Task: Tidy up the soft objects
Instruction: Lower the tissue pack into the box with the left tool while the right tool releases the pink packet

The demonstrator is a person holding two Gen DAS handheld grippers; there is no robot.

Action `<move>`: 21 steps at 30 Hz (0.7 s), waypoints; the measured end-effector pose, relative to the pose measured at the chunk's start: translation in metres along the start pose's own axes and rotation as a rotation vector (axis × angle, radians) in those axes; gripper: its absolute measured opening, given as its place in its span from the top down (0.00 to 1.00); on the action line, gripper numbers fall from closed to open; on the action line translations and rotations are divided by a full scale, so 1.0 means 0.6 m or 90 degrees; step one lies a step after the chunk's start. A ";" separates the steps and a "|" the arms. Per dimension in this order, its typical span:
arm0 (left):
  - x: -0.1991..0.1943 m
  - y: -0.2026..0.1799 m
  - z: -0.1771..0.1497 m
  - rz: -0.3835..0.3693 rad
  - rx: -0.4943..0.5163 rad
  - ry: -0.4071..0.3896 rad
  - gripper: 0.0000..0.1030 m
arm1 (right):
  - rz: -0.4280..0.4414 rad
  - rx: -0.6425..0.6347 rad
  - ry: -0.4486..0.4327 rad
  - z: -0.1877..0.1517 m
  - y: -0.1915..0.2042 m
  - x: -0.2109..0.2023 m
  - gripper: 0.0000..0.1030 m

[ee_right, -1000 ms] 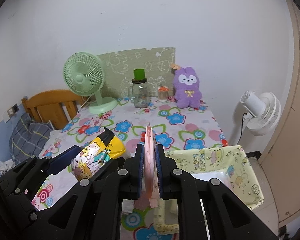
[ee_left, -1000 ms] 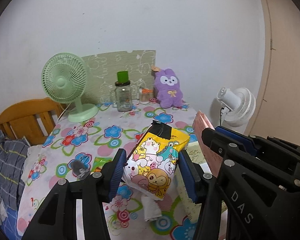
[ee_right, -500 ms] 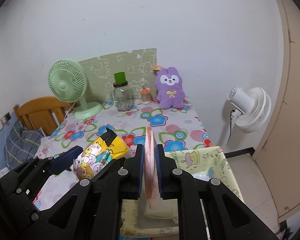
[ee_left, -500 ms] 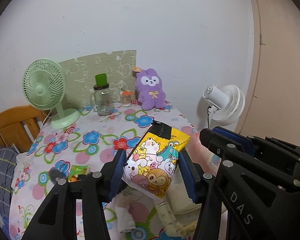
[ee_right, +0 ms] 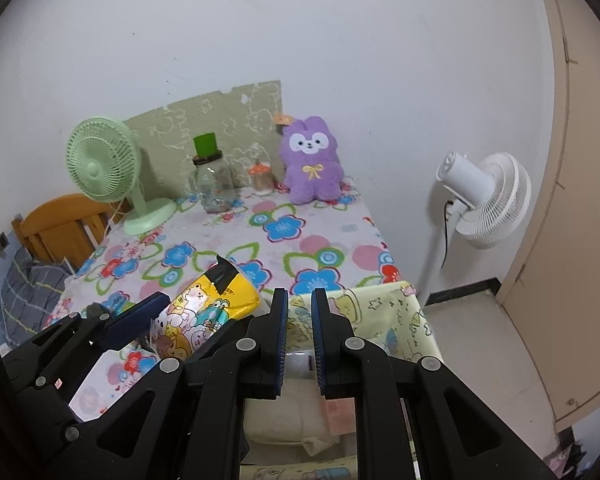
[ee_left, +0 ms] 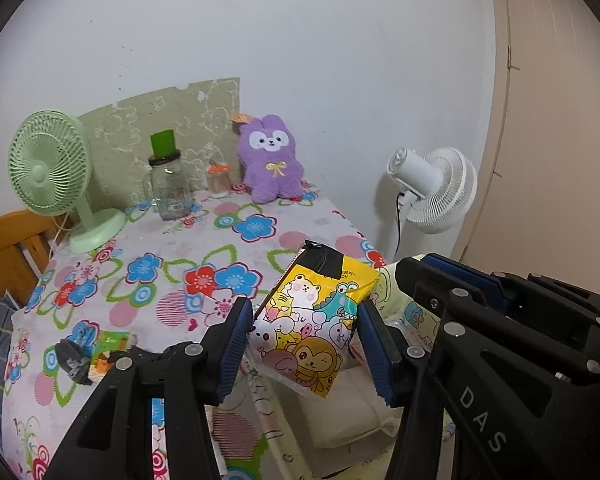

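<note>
Yellow packet [ee_left: 312, 320] clamped in left fingers [ee_left: 234, 344]; only right view shows right fingers [ee_right: 280, 328] near-closed, empty.

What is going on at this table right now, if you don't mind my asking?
A person is sorting soft items with two handheld grippers. The left gripper has its jaws clamped on a yellow cartoon-printed pack, held off the flowered table above a yellow fabric basket. The right gripper is over the same basket, jaws nearly together with nothing between them. A cream folded cloth lies inside.
</note>
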State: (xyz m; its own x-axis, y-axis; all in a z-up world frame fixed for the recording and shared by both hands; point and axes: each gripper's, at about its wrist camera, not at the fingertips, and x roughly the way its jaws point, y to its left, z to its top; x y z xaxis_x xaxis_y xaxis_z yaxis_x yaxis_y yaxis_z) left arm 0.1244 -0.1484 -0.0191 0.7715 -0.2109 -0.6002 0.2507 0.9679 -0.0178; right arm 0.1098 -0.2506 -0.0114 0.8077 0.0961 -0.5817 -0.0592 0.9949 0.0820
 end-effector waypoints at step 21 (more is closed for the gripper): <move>0.072 -0.026 -0.008 -0.020 0.020 0.073 0.13 | 0.002 0.022 0.055 -0.018 -0.045 0.060 0.85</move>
State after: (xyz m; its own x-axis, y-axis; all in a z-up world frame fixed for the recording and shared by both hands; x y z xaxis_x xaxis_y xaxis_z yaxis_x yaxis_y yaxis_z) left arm 0.1510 -0.1717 -0.0483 0.6914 -0.2218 -0.6875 0.2930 0.9560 -0.0137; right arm 0.1344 -0.2736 -0.0434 0.7541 0.1036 -0.6485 -0.0404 0.9929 0.1116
